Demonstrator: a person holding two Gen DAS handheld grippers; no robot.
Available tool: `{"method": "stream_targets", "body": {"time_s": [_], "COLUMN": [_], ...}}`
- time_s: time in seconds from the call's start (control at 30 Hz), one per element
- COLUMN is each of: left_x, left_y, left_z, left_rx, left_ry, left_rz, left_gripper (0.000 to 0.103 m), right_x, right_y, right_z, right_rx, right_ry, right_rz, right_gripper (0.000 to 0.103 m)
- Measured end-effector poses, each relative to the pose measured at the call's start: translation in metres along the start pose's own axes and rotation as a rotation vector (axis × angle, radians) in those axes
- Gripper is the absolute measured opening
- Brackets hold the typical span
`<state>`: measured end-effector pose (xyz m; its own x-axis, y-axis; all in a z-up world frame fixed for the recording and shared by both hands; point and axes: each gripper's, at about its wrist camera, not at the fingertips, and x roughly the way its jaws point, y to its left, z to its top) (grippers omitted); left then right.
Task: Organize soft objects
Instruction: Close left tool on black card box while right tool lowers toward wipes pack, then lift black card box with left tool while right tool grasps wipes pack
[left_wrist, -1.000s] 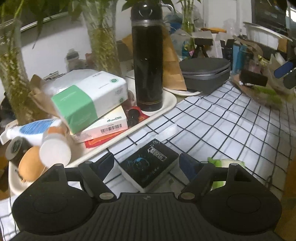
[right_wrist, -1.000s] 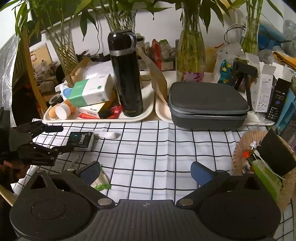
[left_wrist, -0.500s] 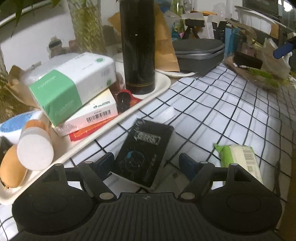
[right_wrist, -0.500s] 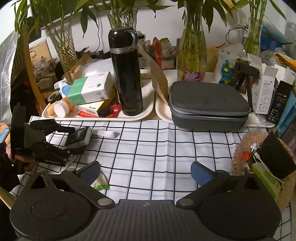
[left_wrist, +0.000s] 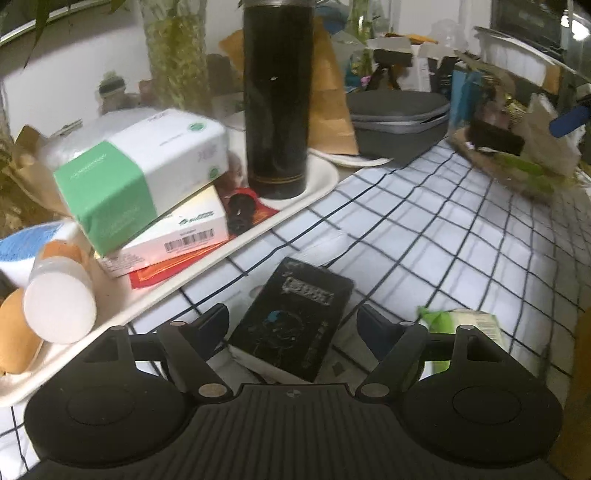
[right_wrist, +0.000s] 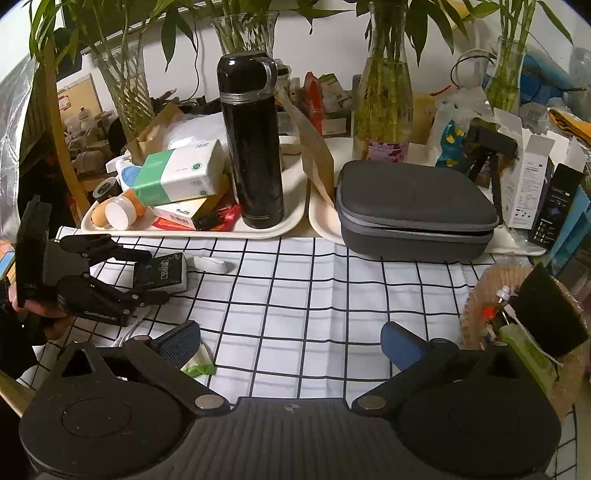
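The left gripper (left_wrist: 291, 325) is tipped downward over the near left part of the checked tablecloth (left_wrist: 443, 236), its jaws closing around a small black packet (left_wrist: 295, 317) that lies between the two blue pads; the pads stand just beside its long sides, with a sliver of gap showing on each, so the packet is not yet pinched. In the right wrist view the same left gripper (right_wrist: 155, 275) straddles the packet (right_wrist: 162, 271), with a hand (right_wrist: 40, 314) gripping its handle at the cloth's left edge. The packet lies flat on the cloth, just in front of the cream tray (left_wrist: 317, 177) (a crowded one) that carries a green-and-white tissue pack (left_wrist: 144, 173), a barcoded box (left_wrist: 173, 236) under it and a tall black flask (left_wrist: 277, 96). A thin white strip (right_wrist: 208, 264) lies on the cloth just beyond the packet.

The right gripper (right_wrist: 291, 341) hangs released above the cloth's near edge, jaws wide and nothing between them. A green-ended wipes pack (left_wrist: 465, 325) lies near its left finger, at the near edge. A grey zip case (right_wrist: 413, 206) rests on a second tray at the far edge, and a wicker basket (right_wrist: 484, 295) sits at the right edge.
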<state>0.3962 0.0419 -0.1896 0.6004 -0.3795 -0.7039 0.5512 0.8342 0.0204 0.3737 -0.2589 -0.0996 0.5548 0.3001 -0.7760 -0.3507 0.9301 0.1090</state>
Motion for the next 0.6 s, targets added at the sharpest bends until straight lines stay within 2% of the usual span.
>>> {"method": "stream_targets", "body": {"time_s": [0.03, 0.13, 0.27, 0.6], "left_x": [0.002, 0.000, -0.010, -0.061], "left_y": [0.003, 0.007, 0.008, 0.012], "left_z": [0.000, 0.001, 0.005, 0.010], "left_rx": [-0.016, -0.058, -0.084, -0.230], "left_ry": [0.019, 0.024, 0.021, 0.019], "left_rz": [-0.003, -0.025, -0.001, 0.168], "left_gripper": [0.060, 0.058, 0.056, 0.055], "right_x": [0.000, 0.001, 0.003, 0.012], "right_y": [0.000, 0.000, -0.002, -0.006], "right_z": [0.000, -0.001, -0.002, -0.006], "right_rx": [-0.003, -0.005, 0.001, -0.049], "right_ry": [0.000, 0.005, 0.012, 0.025], "right_rz": [0.000, -0.002, -0.008, 0.004], "right_gripper": [0.103, 0.103, 0.103, 0.103]}}
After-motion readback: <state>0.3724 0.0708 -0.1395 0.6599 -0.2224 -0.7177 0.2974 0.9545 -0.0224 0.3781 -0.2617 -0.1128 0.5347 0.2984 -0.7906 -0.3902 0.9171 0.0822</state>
